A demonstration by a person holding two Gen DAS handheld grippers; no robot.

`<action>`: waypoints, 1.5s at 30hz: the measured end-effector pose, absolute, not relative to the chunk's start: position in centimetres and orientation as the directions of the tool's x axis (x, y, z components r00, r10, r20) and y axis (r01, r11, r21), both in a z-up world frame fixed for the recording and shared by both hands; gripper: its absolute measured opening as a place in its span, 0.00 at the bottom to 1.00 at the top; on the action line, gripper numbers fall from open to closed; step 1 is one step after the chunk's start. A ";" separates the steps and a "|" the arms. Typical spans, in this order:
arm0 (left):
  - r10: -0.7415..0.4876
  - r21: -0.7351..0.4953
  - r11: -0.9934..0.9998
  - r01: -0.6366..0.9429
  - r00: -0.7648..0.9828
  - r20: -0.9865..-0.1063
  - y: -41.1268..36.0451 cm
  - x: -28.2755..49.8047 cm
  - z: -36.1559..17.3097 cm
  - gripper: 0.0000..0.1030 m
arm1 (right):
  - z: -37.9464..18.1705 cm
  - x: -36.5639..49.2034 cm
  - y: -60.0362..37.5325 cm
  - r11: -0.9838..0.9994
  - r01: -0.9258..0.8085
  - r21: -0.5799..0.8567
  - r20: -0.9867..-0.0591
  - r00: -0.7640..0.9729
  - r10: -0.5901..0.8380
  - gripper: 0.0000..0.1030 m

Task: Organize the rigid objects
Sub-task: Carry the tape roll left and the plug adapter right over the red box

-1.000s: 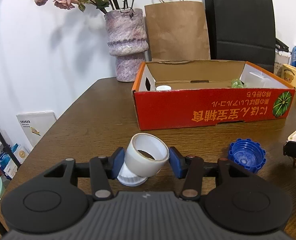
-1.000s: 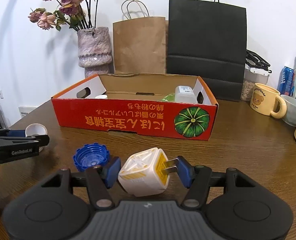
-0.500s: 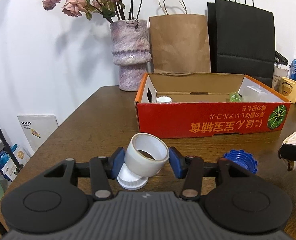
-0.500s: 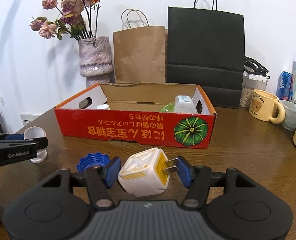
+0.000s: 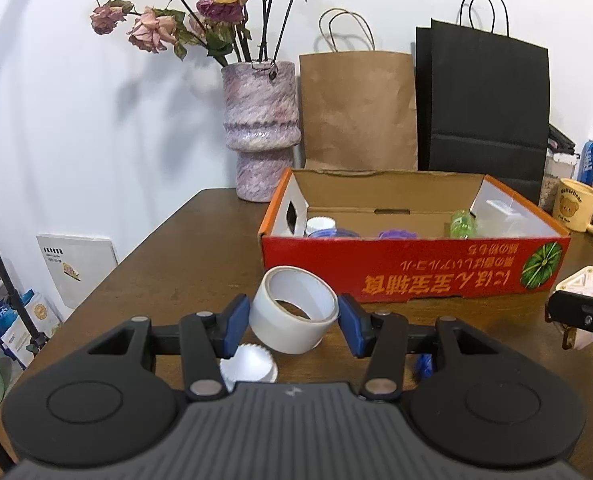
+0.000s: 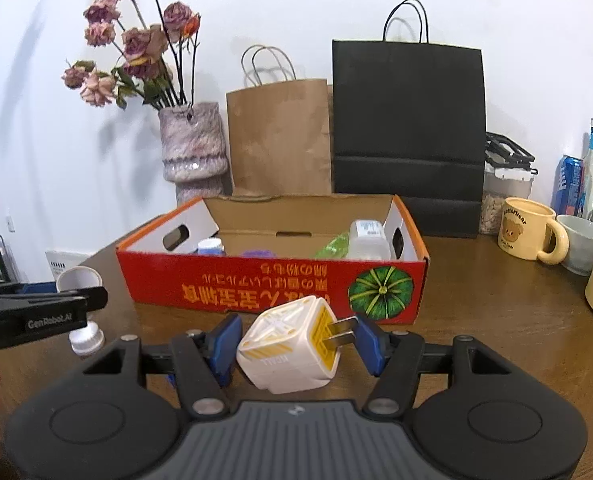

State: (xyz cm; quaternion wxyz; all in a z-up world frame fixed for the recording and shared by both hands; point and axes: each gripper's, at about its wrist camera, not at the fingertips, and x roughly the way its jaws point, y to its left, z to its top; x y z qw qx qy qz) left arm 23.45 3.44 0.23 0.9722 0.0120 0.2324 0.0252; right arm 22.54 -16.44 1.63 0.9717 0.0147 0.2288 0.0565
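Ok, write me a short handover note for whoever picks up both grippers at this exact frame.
Left gripper: shut on the white tape roll, lifted above the table.
Right gripper: shut on the white plug adapter, prongs toward its right pad.
Red cardboard box sits just ahead, open; it already holds a clear bottle, a green item and purple-capped pieces.
On the table: white ridged cap below the tape roll, blue cap mostly hidden behind the left gripper.
Left to do: put both held items in the box, then the two caps.
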 end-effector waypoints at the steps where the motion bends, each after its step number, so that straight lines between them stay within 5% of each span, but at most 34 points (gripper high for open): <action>1: 0.053 0.032 0.999 -0.043 0.892 -0.449 3.3 23.5 0.5 0.49 | 1.8 22.5 -16.5 0.993 -0.101 0.056 -0.438 0.892 0.115 0.58; 45: 0.047 -0.068 0.995 -0.077 0.929 -0.367 -1.0 33.1 4.2 0.49 | 5.2 32.3 -17.3 0.993 -0.075 0.087 -0.291 0.952 0.098 0.58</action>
